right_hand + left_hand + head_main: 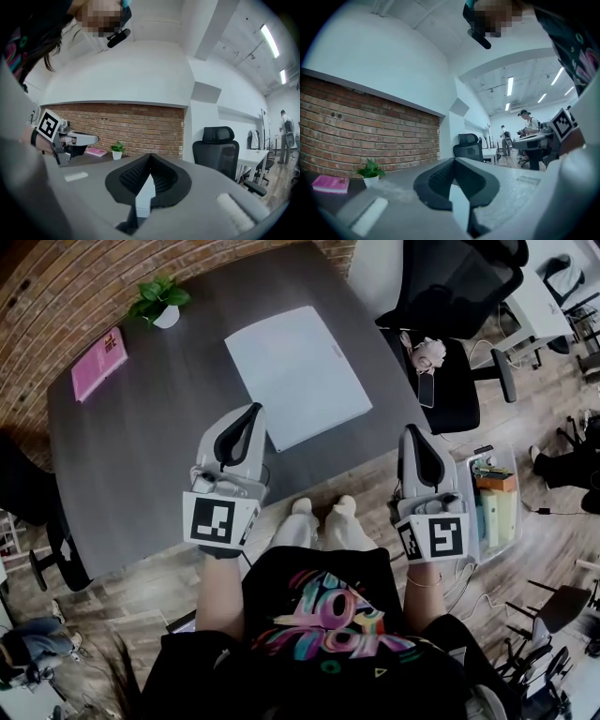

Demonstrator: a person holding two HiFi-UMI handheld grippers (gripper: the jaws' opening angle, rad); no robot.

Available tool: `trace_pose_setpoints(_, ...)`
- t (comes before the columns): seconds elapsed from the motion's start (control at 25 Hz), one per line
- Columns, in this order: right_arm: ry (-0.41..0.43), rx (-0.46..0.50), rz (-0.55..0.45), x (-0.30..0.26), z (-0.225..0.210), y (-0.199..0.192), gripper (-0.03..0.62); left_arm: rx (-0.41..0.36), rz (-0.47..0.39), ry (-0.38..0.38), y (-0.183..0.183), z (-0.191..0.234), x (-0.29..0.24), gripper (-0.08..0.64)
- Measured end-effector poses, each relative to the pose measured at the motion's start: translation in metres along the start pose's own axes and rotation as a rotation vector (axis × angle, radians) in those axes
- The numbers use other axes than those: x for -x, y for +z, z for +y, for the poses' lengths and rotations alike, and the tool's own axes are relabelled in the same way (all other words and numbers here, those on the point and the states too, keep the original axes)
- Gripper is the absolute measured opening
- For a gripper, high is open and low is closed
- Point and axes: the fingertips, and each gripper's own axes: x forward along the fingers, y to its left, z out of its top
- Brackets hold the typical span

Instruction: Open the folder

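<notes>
The folder (298,376), pale and closed, lies flat on the dark grey table (141,456), right of its middle. My left gripper (251,412) is shut and empty, held level over the table's near part, its tip just short of the folder's near left corner. Shut and empty too, my right gripper (410,431) hangs off the table's near right corner, over the wooden floor. In the left gripper view the jaws (453,161) meet, with nothing between them. The right gripper view shows its jaws (150,157) pressed together as well, with the left gripper (70,140) off to the left.
A pink book (98,364) and a small potted plant (159,304) sit at the table's far left. A black office chair (450,296) with a plush toy (427,352) stands right of the table. A clear box of supplies (492,502) is on the floor beside my right gripper.
</notes>
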Motion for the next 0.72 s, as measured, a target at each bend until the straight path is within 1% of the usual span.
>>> trace_pose_setpoints(0.16, 0.012, -0.01, 0.01, -0.012, -0.007, -0.007, 0.0, 0.001, 0.008, 0.013, -0.005, 0.003, -0.01, 0.002)
trace_pose_setpoints(0.36, 0.055, -0.02, 0.004, -0.044, -0.024, -0.01, 0.0, -0.005, 0.015, 0.065, -0.006, 0.014, -0.032, 0.002)
trace_pose_setpoints(0.56, 0.143, -0.022, 0.006, -0.093, -0.046, -0.011, 0.0, -0.006, 0.032, 0.143, -0.007, 0.026, -0.063, 0.002)
trace_pose_setpoints(0.72, 0.241, -0.014, 0.006, -0.136, -0.06, -0.009, 0.0, -0.015, 0.045, 0.222, -0.008, 0.035, -0.086, 0.002)
